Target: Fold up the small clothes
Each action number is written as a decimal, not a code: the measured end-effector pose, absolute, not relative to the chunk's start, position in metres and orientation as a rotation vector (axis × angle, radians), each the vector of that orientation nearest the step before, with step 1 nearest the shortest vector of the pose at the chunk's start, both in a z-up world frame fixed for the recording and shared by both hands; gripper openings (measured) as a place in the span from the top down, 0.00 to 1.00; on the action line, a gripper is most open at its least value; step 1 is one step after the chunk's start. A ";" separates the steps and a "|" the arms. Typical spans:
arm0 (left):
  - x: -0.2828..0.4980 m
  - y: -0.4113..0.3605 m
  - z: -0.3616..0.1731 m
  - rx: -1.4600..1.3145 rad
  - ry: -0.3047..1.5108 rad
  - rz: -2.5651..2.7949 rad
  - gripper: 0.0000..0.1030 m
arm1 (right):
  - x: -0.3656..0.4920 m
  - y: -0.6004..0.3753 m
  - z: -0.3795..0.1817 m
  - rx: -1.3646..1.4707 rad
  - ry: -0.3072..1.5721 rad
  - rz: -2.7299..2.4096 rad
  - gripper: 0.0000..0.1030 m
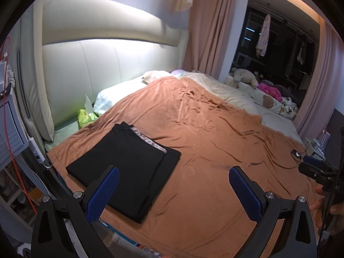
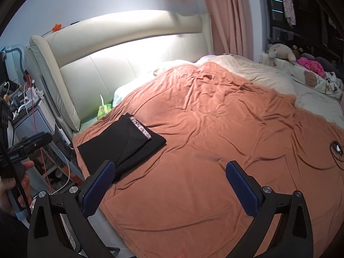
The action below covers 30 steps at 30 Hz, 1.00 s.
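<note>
A stack of folded black clothes [image 1: 126, 165] lies flat on the orange blanket [image 1: 210, 129] near the bed's left front corner, with a strip of patterned pink cloth [image 1: 148, 138] showing between its layers. My left gripper [image 1: 173, 174] hangs above the bed, open, nothing between its blue pads; its left finger [image 1: 105, 191] overlaps the stack in the picture. In the right wrist view the same stack [image 2: 122, 144] lies ahead to the left. My right gripper [image 2: 169, 169] is open and empty above the bare blanket [image 2: 215, 118].
A cream padded headboard [image 1: 103, 64] stands behind. A green tissue pack [image 1: 86, 116] and white pillow [image 1: 116, 96] lie by it. Plush toys [image 1: 245, 75] line the far side. A black cable [image 2: 335, 148] lies on the blanket at right. A bedside cabinet [image 2: 32, 116] with wires stands left.
</note>
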<state>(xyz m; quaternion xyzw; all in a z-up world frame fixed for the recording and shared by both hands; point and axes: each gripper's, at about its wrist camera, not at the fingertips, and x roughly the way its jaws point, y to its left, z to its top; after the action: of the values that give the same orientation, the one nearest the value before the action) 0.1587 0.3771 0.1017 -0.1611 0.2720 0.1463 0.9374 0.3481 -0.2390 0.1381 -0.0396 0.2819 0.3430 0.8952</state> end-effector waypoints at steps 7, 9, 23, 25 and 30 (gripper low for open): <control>0.134 0.337 0.116 -0.318 0.509 0.212 0.00 | 0.320 -0.296 0.140 -0.018 0.591 0.651 0.00; 0.129 0.327 0.115 -0.308 0.508 0.197 0.00 | 0.313 -0.313 0.143 0.001 0.584 0.635 0.00; 0.093 0.273 0.092 -0.253 0.468 0.231 0.00 | 0.239 -0.399 0.131 0.025 0.467 0.510 0.00; 0.090 0.261 0.090 -0.240 0.466 0.225 0.00 | 0.230 -0.407 0.125 0.032 0.476 0.514 0.00; 0.079 0.229 0.087 -0.217 0.456 0.202 0.00 | 0.203 -0.426 0.121 0.045 0.462 0.533 0.00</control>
<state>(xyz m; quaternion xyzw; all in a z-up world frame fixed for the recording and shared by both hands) 0.0787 0.2295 0.0867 -0.1072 0.2252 0.0999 0.9632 0.2031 -0.4257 0.1205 0.0222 0.2264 0.2610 0.9382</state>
